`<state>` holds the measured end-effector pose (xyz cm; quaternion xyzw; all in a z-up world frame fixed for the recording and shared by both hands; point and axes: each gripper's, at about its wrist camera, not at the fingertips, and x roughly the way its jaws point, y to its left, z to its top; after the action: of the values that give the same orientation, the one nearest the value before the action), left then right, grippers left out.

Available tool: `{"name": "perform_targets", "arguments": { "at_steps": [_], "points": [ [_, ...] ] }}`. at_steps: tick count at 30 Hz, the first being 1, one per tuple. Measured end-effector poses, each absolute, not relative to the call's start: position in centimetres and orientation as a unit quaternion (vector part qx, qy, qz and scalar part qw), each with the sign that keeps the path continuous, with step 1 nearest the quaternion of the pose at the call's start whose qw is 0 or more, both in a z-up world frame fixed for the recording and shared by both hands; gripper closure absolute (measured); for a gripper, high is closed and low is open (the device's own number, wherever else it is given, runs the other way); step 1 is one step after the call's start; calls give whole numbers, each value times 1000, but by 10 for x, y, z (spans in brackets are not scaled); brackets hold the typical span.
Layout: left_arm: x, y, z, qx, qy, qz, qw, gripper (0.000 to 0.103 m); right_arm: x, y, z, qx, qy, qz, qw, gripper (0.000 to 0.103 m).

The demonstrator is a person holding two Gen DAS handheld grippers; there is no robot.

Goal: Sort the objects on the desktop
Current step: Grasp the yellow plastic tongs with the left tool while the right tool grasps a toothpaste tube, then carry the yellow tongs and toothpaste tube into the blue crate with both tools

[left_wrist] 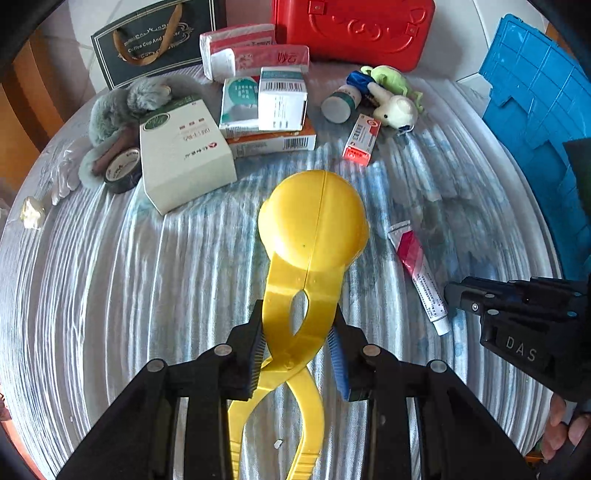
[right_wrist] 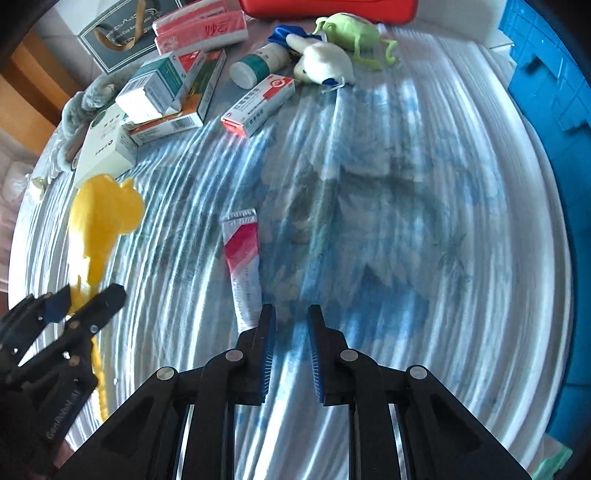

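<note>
My left gripper (left_wrist: 298,314) is shut on the handles of a yellow ball-shaped scoop tong (left_wrist: 314,221), which is lifted over the blue-and-white cloth. In the right wrist view the same tong (right_wrist: 103,214) and the left gripper (right_wrist: 86,301) show at the left. My right gripper (right_wrist: 290,314) is shut with nothing between its fingers, just right of the cap end of a red-and-white ointment tube (right_wrist: 243,258) lying on the cloth. The left wrist view shows that tube (left_wrist: 417,269) with the right gripper (left_wrist: 458,291) beside it.
At the back lie several medicine boxes (left_wrist: 184,155), a red-ended box (left_wrist: 362,140), a white bottle (left_wrist: 340,103), plush toys (left_wrist: 395,107), a tape roll (left_wrist: 123,170), tissue packs (left_wrist: 255,55), a gift bag (left_wrist: 155,37) and a red case (left_wrist: 354,29). A blue crate (left_wrist: 535,110) stands right.
</note>
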<state>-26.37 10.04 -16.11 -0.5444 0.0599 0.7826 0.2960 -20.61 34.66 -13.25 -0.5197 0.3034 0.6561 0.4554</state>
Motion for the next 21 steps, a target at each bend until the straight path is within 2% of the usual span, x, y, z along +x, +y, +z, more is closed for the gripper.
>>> {"name": "perform_targets", "arguments": {
  "at_steps": [5,7,11,15,17,21],
  "points": [
    [-264,99,-174,-558,61,774,292,72,-218,340,-128,-514,297,670,447,79],
    [-264,98,-177,-560,62,773,292,72,-223,339,-127,-516,295,672,441,72],
    [-263,94,-178,-561,62,772,292,72,-231,337,-129,-521,292,674,436,72],
    [-262,93,-179,-559,64,773,294,72,-238,336,-136,-535,276,670,435,77],
    [-260,94,-178,-559,65,772,296,72,-244,332,-136,-546,259,668,435,86],
    [-257,88,-159,-536,60,785,303,72,-243,321,-121,-525,257,687,432,86]
  ]
}}
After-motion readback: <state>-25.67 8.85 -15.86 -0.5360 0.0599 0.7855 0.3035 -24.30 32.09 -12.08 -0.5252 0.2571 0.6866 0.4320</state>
